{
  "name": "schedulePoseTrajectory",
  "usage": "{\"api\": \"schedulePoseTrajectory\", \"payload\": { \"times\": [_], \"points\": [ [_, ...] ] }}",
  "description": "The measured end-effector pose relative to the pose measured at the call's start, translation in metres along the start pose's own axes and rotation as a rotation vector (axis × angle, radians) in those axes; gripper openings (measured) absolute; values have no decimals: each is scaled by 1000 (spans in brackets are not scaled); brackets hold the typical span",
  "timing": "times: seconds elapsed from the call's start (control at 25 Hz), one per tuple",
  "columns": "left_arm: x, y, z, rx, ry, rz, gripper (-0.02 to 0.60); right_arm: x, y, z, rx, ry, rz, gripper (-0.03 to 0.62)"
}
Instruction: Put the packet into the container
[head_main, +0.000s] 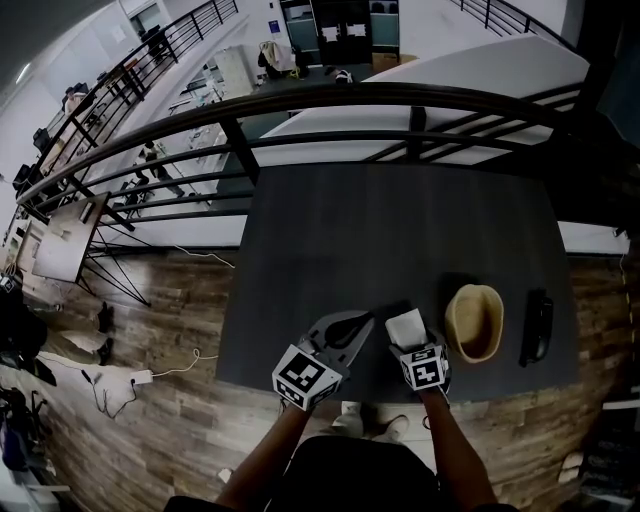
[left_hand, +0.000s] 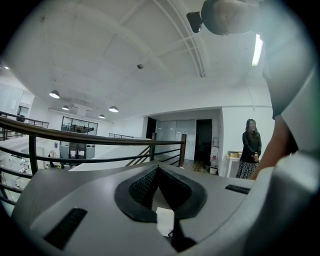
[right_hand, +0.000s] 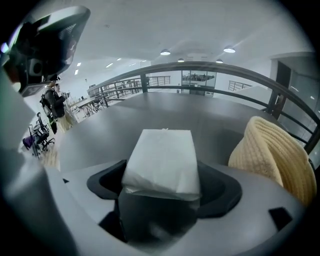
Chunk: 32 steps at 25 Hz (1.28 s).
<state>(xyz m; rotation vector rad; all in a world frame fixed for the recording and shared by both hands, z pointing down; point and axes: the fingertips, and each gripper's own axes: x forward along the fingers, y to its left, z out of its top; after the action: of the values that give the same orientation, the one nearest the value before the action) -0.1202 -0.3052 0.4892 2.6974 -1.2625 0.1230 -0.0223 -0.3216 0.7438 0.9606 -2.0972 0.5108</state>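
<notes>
A white packet (head_main: 405, 322) (right_hand: 161, 161) lies between the jaws of my right gripper (head_main: 410, 336) (right_hand: 162, 172) near the table's front edge. Its sides fill the gap and touch both jaws. The container, a pale yellow woven basket (head_main: 474, 320) (right_hand: 272, 155), stands just right of that gripper, apart from the packet. My left gripper (head_main: 362, 318) (left_hand: 157, 172) rests left of the packet, tilted upward, its jaws meeting in a closed V with nothing held.
A black oblong object (head_main: 537, 327) lies at the right edge of the dark table (head_main: 400, 230). A black railing (head_main: 300, 110) runs along the table's far side. A person (left_hand: 250, 147) stands far off in the left gripper view.
</notes>
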Motion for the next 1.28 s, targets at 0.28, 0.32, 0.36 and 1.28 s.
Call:
{"api": "schedulePoseTrajectory", "payload": {
  "times": [0.28, 0.32, 0.36, 1.28],
  "points": [
    [3, -6, 0, 8, -5, -11, -2, -10, -1, 10, 4, -35, 1, 422],
    [4, -7, 1, 9, -8, -14, -3, -14, -2, 14, 10, -46, -1, 422],
    [5, -9, 2, 10, -9, -17, -2, -18, -3, 19, 16, -59, -2, 422],
    [62, -62, 9, 23, -27, -184, -2, -125, -126, 55, 206, -242, -256, 422]
  ]
}}
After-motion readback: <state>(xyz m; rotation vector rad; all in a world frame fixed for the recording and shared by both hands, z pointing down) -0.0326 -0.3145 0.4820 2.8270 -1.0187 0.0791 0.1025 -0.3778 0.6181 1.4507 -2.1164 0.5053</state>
